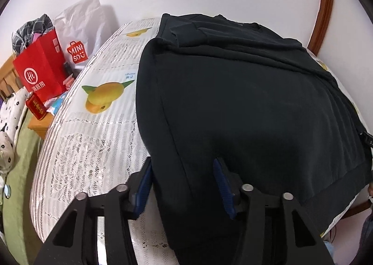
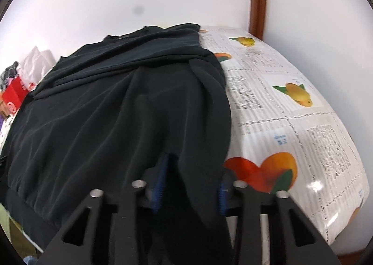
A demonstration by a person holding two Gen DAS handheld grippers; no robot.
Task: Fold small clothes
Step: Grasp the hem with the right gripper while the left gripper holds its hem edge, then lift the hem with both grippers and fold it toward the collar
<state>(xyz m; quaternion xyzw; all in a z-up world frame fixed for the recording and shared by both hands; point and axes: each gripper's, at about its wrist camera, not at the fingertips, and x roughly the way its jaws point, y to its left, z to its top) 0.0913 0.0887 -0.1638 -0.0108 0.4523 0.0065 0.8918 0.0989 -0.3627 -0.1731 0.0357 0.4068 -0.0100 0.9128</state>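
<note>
Left wrist view: a black, soft-knit sweatshirt (image 1: 244,92) fills the centre and right of the frame, lying on a surface covered by a glossy white lace-pattern cloth printed with yellow fruit (image 1: 93,139). A sleeve is already folded across the chest near the collar at the upper middle; the body below is unfolded, so I judge the fold early, with most left. At the bottom centre the left claw (image 1: 184,178) stands part open, its blue pads straddling the garment's near left edge; whether they press the fabric I cannot tell.

Right wrist view: the sweatshirt (image 2: 112,111) covers the left and centre. The right claw (image 2: 191,183), bottom centre, has a bunched ridge of the right-hand edge between its narrowed blue pads, apparently pinching it.
</note>
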